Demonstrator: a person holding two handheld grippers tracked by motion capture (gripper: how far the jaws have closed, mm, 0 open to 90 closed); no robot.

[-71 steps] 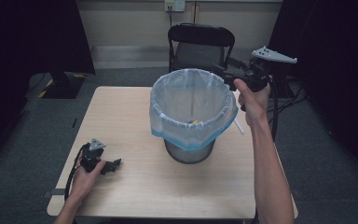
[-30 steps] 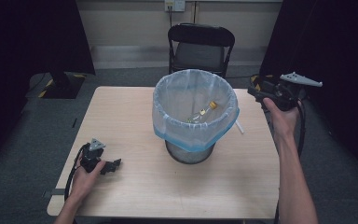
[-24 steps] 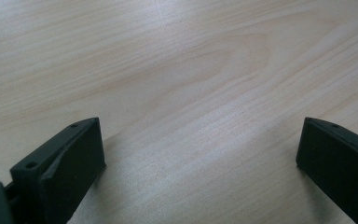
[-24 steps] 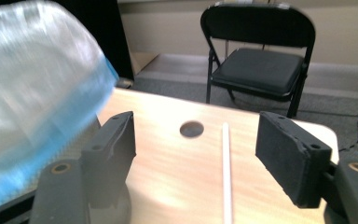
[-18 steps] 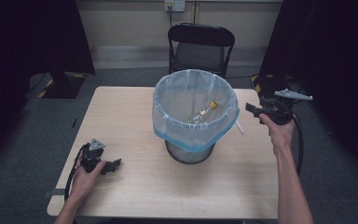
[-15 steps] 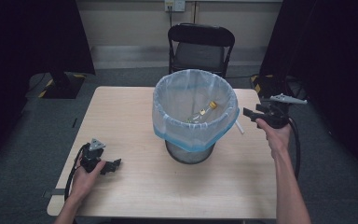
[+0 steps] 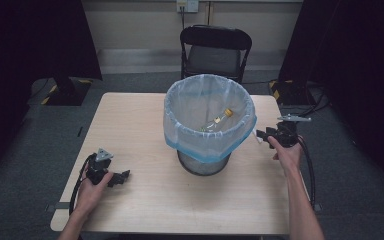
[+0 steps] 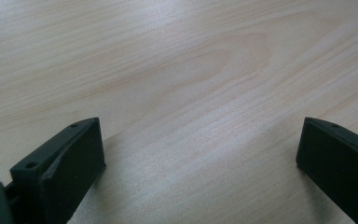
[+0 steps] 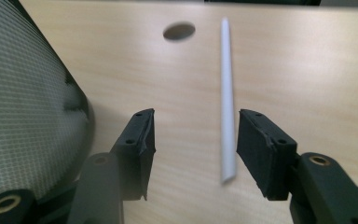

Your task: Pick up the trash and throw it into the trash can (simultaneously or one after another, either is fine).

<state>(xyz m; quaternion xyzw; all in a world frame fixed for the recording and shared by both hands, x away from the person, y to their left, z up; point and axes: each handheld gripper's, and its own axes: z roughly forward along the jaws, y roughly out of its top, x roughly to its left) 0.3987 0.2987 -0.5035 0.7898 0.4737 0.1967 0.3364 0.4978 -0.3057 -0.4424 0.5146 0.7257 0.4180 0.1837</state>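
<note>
Right gripper view shows the right gripper (image 9: 192, 149), its jaws just narrowing yet apart, straddling an untouched white straw (image 9: 227, 102) on the table (image 9: 307, 70) at the bin's (image 7: 207, 120) three o'clock, while the left gripper (image 8: 198, 158) rests spread wide.

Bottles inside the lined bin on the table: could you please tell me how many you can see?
1. A clear bottle with a yellow cap lies tilted inside the bin, against the liner's far wall. More could be hidden lower down behind the near rim.
</note>
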